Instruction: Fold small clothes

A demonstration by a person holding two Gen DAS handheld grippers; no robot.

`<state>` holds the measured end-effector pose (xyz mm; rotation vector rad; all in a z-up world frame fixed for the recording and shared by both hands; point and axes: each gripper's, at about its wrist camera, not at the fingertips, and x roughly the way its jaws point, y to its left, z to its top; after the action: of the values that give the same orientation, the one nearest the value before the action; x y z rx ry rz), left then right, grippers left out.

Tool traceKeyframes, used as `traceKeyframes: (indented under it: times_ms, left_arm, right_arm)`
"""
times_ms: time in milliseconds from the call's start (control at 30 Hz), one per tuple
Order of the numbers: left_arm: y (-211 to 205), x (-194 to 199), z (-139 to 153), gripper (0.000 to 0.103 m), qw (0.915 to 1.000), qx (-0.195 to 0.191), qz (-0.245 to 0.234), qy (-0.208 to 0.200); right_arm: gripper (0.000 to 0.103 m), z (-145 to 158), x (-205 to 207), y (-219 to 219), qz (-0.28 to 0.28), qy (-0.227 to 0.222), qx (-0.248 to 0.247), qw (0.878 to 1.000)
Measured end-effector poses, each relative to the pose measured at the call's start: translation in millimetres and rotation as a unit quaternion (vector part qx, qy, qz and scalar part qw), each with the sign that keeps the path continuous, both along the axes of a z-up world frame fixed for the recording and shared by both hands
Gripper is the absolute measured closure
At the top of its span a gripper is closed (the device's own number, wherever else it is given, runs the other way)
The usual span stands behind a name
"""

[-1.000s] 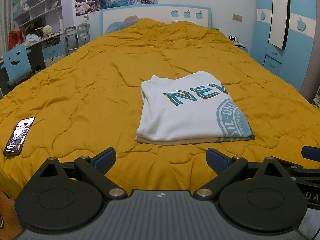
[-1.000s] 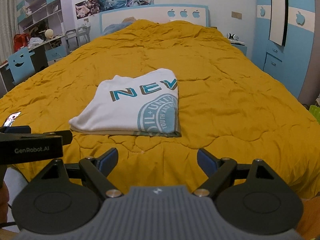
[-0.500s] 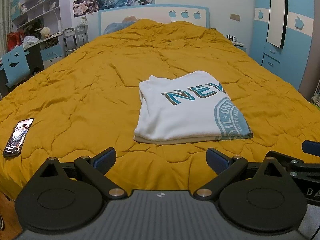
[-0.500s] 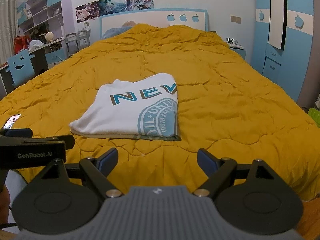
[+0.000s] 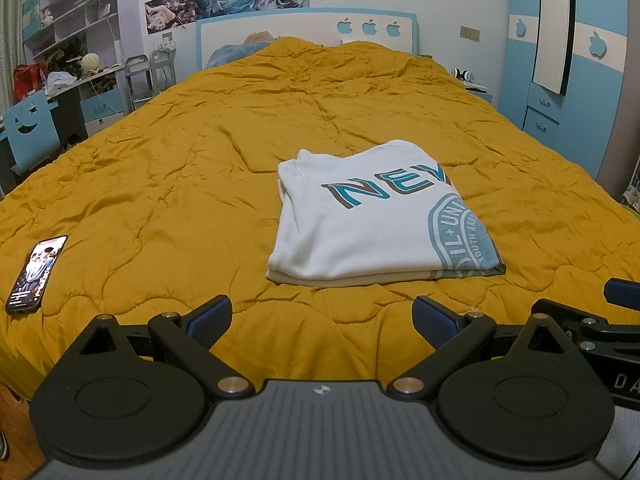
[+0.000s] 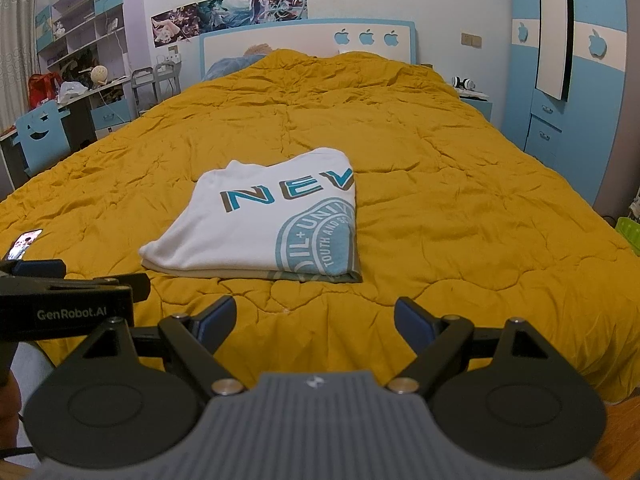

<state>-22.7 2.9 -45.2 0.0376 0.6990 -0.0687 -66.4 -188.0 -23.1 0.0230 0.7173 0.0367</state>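
A white T-shirt [image 5: 360, 224] with teal lettering lies folded into a neat rectangle on the mustard-yellow quilt [image 5: 160, 184]; it also shows in the right wrist view [image 6: 264, 228]. My left gripper [image 5: 322, 316] is open and empty, held back over the near edge of the bed, short of the shirt. My right gripper [image 6: 314, 316] is open and empty too, at the near edge, with the shirt ahead and slightly left. The right gripper's tip shows at the right edge of the left view [image 5: 620, 290]. The left gripper's body shows at the left of the right view [image 6: 68, 304].
A smartphone [image 5: 36, 274] with a lit screen lies on the quilt near the left front edge. A blue wardrobe [image 5: 572, 72] stands to the right, a desk with shelves and a blue chair [image 5: 28, 132] to the left, the headboard [image 5: 308, 32] at the back.
Both grippers have drifted slightly; the view has shifted a little. The folded shirt lies unmoved and both grippers stay open.
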Motion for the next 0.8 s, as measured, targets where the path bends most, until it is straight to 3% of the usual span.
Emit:
traceKeyframes:
  times_ms: [800]
  left_arm:
    - [1.7, 0.0, -1.1, 0.000, 1.0000, 0.000, -0.007, 0.002]
  right_arm:
    - [0.021, -0.3, -1.2, 1.7, 0.000, 0.000, -0.001, 1.000]
